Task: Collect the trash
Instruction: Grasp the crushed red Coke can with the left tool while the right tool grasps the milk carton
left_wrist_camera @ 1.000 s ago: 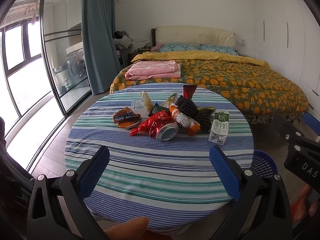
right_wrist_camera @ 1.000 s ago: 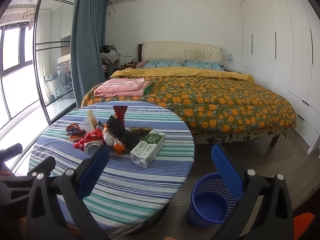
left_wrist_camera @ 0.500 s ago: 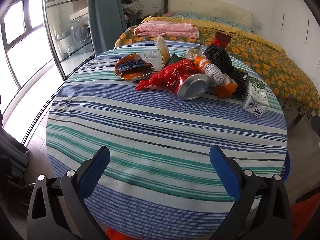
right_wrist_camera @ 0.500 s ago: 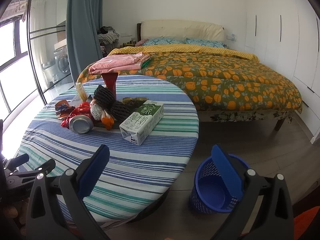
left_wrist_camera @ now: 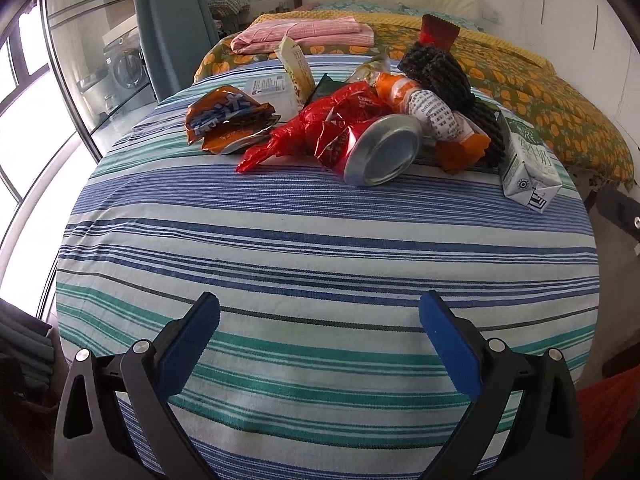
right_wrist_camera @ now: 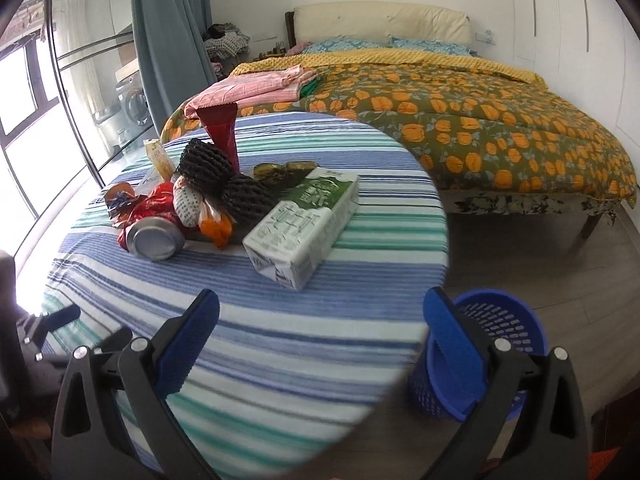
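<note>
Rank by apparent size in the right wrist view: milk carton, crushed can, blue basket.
1. Milk carton
2. Blue basket, partly hidden behind a gripper finger, so it is close to the carton and unsure
3. Crushed can, clearly smallest

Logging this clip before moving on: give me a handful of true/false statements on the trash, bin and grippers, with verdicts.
1. The left gripper is open and empty. True.
2. The milk carton is already in the blue basket. False: it lies on the striped table.
3. The blue basket stands on the floor beside the table. True.
4. The right gripper is shut on the crushed can. False: it is open, and the can lies on the table.
5. The can lies among the wrappers. True.
</note>
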### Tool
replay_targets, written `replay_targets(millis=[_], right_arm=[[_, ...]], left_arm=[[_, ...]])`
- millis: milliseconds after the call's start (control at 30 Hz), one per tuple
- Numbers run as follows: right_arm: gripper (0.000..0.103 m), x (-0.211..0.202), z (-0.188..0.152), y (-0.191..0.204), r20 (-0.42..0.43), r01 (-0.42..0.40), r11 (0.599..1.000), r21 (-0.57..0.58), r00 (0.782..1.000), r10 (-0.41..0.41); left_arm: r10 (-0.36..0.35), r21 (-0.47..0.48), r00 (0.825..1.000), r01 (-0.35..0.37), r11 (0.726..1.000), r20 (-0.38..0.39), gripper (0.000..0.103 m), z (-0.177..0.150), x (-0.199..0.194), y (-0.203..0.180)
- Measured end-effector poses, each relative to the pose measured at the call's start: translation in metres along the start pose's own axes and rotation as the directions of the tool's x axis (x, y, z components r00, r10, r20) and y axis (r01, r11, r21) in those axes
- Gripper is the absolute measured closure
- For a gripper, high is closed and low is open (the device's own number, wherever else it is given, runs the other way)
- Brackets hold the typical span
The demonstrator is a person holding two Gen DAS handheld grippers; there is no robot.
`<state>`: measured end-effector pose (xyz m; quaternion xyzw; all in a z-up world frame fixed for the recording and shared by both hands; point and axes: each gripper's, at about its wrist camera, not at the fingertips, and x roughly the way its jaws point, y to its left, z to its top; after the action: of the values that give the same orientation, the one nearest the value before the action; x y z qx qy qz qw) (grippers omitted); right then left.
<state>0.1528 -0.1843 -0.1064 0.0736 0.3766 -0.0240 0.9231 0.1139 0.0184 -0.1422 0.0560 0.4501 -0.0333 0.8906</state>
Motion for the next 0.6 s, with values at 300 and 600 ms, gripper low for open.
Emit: replay_targets(millis=[300, 600], right_arm=[[0.005, 0.062, 0.032, 0.026, -0.107, -0.03, 0.999, 0.027, 0.994, 0.033], [0.038, 0.083, 0.036, 0.02, -0.161, -0.008, 0.999, 0.038, 0.987, 0.014]], left_arm=[[-0.03, -0.019, 1.0, 0.03, 0.999, 0.004, 0.004, 0.021, 0.014, 0.01], [-0.137, 0.063, 0.986, 0.131, 0.989, 0.099, 0.004, 0.07, 0.032, 0.005]])
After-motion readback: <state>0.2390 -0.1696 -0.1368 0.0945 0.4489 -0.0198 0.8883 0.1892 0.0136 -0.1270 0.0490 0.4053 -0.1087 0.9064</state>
